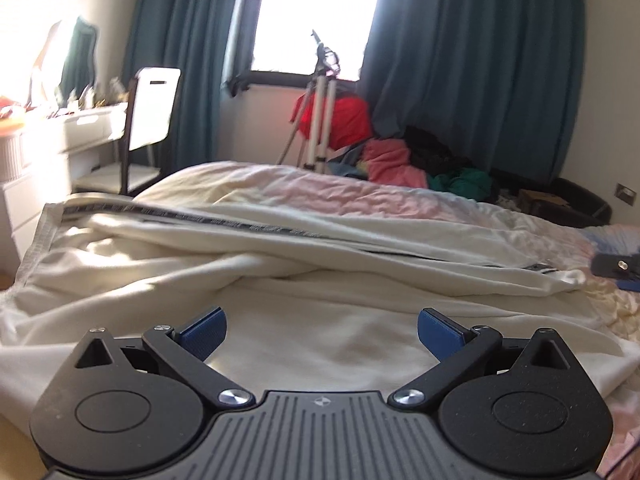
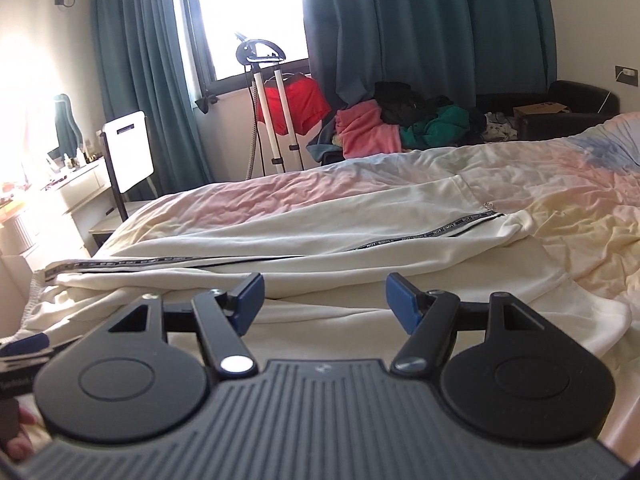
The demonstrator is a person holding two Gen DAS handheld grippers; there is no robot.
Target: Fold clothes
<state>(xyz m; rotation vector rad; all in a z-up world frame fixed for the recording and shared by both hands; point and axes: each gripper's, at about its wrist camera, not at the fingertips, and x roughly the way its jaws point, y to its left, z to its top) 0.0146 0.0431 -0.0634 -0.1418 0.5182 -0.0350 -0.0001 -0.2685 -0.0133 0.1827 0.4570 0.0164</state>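
Across the bed [image 2: 560, 184], cream track trousers [image 2: 320, 240] with a black lettered side stripe [image 2: 420, 238] are spread lengthwise, one leg laid over the other in loose ridges, the waistband toward the left edge. Both the left claw [image 1: 322, 330] and the right claw [image 2: 324, 300] are held low over the near cloth with fingers spread wide and nothing pinched between them. Whether a lengthwise fold is being set up or smoothed after being made cannot be judged; either way, the rumpled ridges are best flattened and the edges squared, with cloth gripped close to a hem so layers are not dragged apart.
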